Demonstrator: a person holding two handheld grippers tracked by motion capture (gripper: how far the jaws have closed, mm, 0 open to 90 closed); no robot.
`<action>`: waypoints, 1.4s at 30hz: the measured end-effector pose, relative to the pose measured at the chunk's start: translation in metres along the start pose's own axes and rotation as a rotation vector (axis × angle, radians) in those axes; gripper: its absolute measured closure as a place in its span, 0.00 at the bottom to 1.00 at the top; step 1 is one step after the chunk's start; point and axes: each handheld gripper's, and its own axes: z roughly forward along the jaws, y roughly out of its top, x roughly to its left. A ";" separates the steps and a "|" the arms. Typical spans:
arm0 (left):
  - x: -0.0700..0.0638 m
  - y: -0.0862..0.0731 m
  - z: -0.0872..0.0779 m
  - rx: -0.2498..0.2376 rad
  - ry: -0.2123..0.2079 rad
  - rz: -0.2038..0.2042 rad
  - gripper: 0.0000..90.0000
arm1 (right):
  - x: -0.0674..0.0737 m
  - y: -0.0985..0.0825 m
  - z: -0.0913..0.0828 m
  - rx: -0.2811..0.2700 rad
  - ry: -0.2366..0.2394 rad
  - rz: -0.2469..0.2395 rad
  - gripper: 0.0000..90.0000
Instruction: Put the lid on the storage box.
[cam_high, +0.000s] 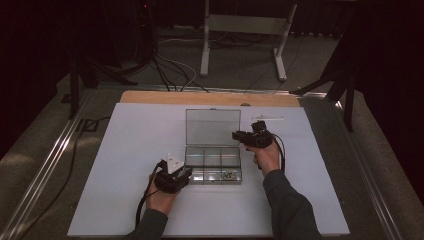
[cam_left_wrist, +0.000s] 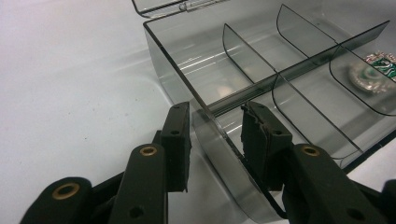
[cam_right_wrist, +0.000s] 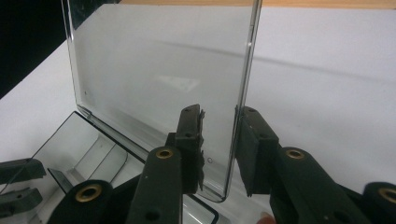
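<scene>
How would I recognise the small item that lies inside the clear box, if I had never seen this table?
On the white board sits a clear compartment box with its lid standing open. Look in the near row, at the right-hand compartment: the small item, round and metallic with a green printed piece beside it, lies there, while the neighbouring compartments look bare.

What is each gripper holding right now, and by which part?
Left gripper fingers straddle the box corner wall; right gripper fingers straddle the lid side edge. Contact unclear.

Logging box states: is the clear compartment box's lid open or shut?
Open: the lid stands upright behind the box, its compartments uncovered.
</scene>
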 end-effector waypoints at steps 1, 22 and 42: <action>0.000 0.000 0.000 0.000 0.000 0.000 0.72 | 0.000 0.000 0.000 0.001 -0.002 -0.003 0.80; -0.002 0.000 -0.001 0.005 0.009 -0.012 0.73 | 0.014 -0.004 -0.006 -0.011 -0.080 -0.166 0.79; -0.004 0.000 -0.001 0.007 0.020 -0.025 0.73 | 0.021 -0.006 -0.007 -0.023 -0.116 -0.225 0.79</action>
